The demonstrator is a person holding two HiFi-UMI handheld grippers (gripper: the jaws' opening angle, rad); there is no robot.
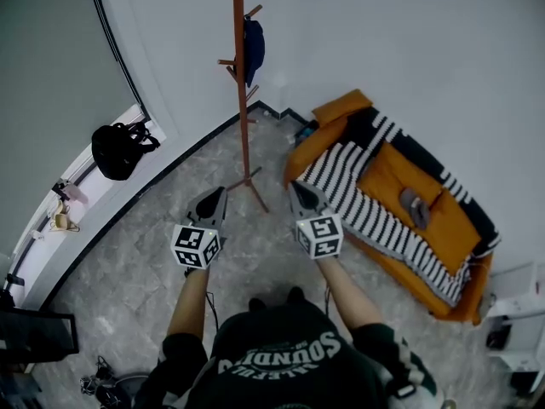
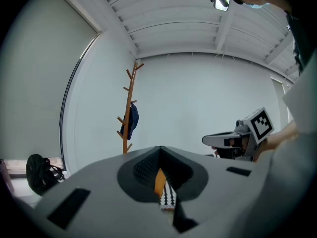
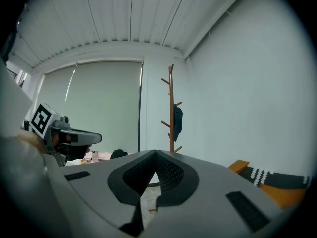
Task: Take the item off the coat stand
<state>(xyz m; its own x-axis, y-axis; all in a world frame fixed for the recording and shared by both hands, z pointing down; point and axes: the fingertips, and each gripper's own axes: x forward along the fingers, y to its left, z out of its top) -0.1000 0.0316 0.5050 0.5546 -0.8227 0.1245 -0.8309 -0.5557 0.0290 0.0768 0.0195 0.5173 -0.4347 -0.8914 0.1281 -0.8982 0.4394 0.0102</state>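
Observation:
A tall wooden coat stand (image 1: 240, 75) rises in the corner of the room, ahead of me. One dark blue item (image 1: 253, 48), perhaps a cap or small bag, hangs from a peg on its upper right side. It also shows in the left gripper view as the blue item (image 2: 132, 120) on the stand (image 2: 130, 90), and in the right gripper view as the item (image 3: 177, 123) on the stand (image 3: 171, 93). My left gripper (image 1: 220, 192) (image 2: 159, 148) and right gripper (image 1: 294, 186) (image 3: 155, 152) are held side by side, well short of the stand. Both are shut and hold nothing.
An orange sofa (image 1: 383, 173) with a black-and-white striped blanket stands to the right, a grey cloth (image 1: 415, 207) on it. A black bag (image 1: 119, 147) sits on the window ledge at left. White furniture (image 1: 519, 313) is at far right. The stand's feet (image 1: 251, 184) spread on grey marble floor.

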